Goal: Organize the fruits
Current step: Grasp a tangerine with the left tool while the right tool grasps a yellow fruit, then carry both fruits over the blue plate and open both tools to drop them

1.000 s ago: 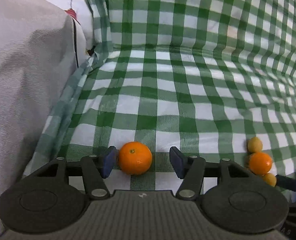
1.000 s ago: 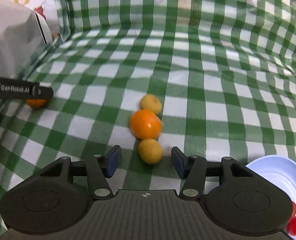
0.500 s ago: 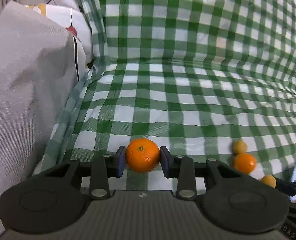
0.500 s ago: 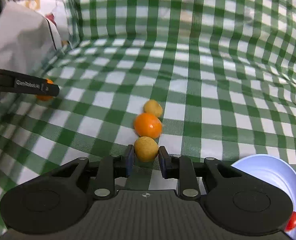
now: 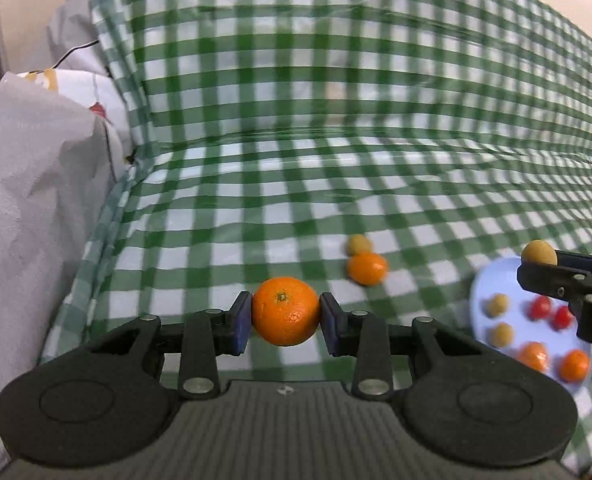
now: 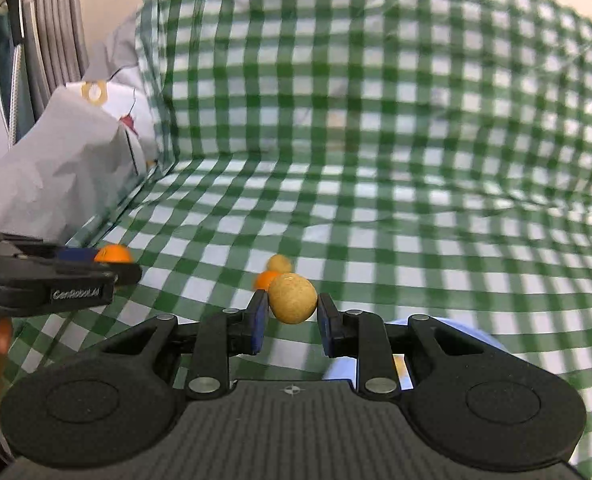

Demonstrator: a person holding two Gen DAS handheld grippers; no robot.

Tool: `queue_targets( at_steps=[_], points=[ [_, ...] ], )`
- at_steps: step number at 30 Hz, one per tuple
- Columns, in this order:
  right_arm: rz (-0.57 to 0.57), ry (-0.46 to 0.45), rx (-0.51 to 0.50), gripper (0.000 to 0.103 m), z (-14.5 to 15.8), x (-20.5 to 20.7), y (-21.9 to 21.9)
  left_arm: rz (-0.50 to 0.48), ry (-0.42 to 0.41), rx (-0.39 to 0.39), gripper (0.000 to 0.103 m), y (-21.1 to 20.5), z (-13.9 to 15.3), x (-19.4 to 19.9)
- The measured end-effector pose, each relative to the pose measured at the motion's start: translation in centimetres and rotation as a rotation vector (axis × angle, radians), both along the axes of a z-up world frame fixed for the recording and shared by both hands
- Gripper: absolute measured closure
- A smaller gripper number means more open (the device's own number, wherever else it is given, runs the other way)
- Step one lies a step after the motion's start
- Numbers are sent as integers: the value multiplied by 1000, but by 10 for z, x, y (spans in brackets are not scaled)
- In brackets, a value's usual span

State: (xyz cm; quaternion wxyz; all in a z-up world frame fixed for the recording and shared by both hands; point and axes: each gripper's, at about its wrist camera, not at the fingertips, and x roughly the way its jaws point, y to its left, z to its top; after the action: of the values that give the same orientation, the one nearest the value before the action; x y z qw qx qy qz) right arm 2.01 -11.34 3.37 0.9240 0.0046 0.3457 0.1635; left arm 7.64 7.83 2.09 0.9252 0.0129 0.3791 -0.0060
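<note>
A: The biggest thing I see is the green checked cloth (image 5: 296,168); it covers the seat and the back. At the left stands one grey cushion (image 5: 27,216).

B: And the dish?

A: One pale blue plate (image 5: 480,292) lies on the cloth at the right. On it I count two tan fruits, two red tomatoes and two small oranges.

B: What do the tongs hold?

A: The left gripper (image 5: 285,322) is closed around one big orange (image 5: 285,311), which fills the gap between its two blue pads. The right gripper (image 6: 291,312) is narrower and pinches one tan round fruit (image 6: 292,298), near the plate's far rim.

B: Anything loose?

A: Two pieces on the cloth between the grippers: one orange (image 5: 367,268) and one tan fruit (image 5: 359,244) touching it behind.
</note>
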Motion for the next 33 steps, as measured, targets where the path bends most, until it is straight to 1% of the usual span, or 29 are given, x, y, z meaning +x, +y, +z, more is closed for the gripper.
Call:
queue_targets(
  at_steps=[2, 5, 8, 9, 13, 19, 25, 33],
  points=[
    [-36, 19, 1, 76, -2, -6, -17, -20, 1, 1, 63, -12, 1, -5],
    [-63, 21, 6, 76, -2, -8, -37, -59, 7, 12, 63, -32, 1, -9],
    [-84, 26, -58, 76, -8, -11, -54, -95, 2, 34, 63, -50, -2, -7],
    [-90, 32, -66, 76, -11, -11, -61, -102, 1, 33, 63, -54, -3, -6],
    [-130, 50, -94, 76, -21, -6, -88, -114, 3, 21, 63, -60, -7, 3],
    [-175, 83, -113, 75, -33, -1, -112, -110, 25, 13, 63, -60, -12, 13],
    [-190, 84, -107, 75, -34, 0, -117, -99, 39, 5, 63, -59, -14, 14],
    [-201, 70, -112, 75, -33, 4, -111, -108, 30, -15, 63, -61, -13, 12]
  ],
)
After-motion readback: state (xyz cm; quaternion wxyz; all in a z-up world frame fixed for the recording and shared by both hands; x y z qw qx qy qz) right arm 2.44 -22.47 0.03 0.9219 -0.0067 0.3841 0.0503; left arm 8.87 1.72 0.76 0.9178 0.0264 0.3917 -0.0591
